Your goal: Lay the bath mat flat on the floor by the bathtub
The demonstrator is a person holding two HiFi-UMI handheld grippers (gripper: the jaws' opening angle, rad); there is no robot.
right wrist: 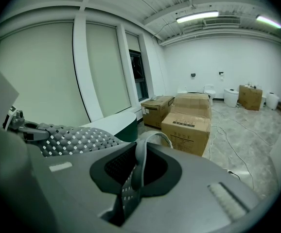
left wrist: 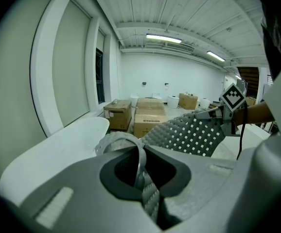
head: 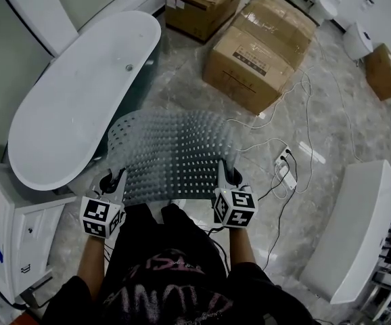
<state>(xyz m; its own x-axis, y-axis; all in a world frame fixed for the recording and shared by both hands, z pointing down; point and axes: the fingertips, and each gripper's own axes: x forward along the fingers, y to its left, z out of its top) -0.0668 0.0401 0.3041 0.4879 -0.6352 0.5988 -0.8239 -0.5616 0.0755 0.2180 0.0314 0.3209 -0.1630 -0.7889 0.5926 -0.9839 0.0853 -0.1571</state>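
Bath mat (head: 172,156) held airborne, stretched beside bathtub (head: 80,93). Left gripper (head: 116,180) and right gripper (head: 227,176) each pinched tight on 1 near corner. I'd lower both evenly, mat taut, far edge touching floor (head: 331,114) first.

Bright, even light comes from ceiling strip lamps (left wrist: 164,38); shadows are soft. Both gripper views bulge, with black corners. In the head view the bath mat (head: 175,154) blurs at its far edge.
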